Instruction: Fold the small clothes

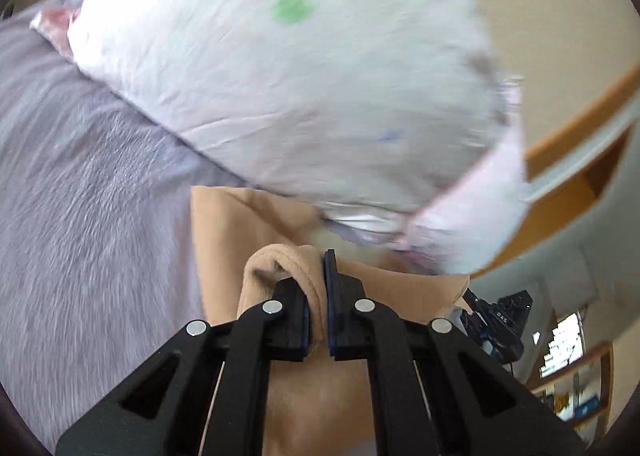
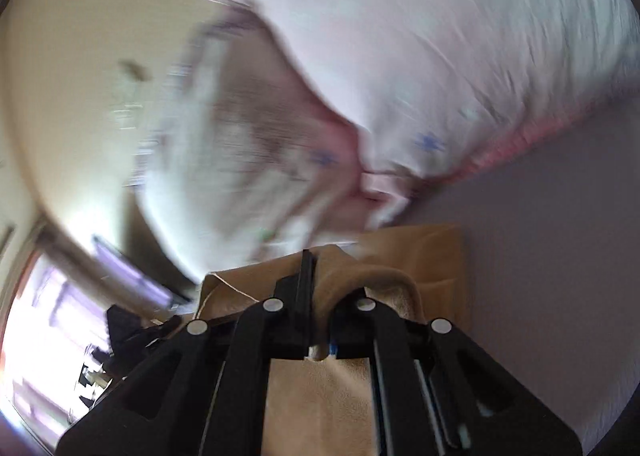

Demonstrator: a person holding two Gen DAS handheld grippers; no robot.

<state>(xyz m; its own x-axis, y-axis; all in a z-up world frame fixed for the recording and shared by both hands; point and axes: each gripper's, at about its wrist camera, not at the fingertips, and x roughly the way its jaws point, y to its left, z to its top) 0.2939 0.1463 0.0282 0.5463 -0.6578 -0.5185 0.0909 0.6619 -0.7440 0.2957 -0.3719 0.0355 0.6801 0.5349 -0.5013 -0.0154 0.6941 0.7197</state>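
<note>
A tan garment (image 1: 240, 223) lies partly on the purple bedspread (image 1: 80, 195). My left gripper (image 1: 318, 288) is shut on a bunched edge of it and lifts that edge. In the right wrist view the same tan garment (image 2: 432, 256) shows, and my right gripper (image 2: 320, 288) is shut on another bunched edge, with cloth draped over the right finger. Both views are blurred by motion. The right gripper also shows in the left wrist view (image 1: 496, 324), at the garment's far corner.
A large white pillow with small coloured prints (image 1: 288, 67) lies on the bed just beyond the garment; it also shows in the right wrist view (image 2: 460, 55). A wooden headboard or shelf (image 1: 580, 159) stands to the right. The purple bedspread (image 2: 540, 256) spreads right.
</note>
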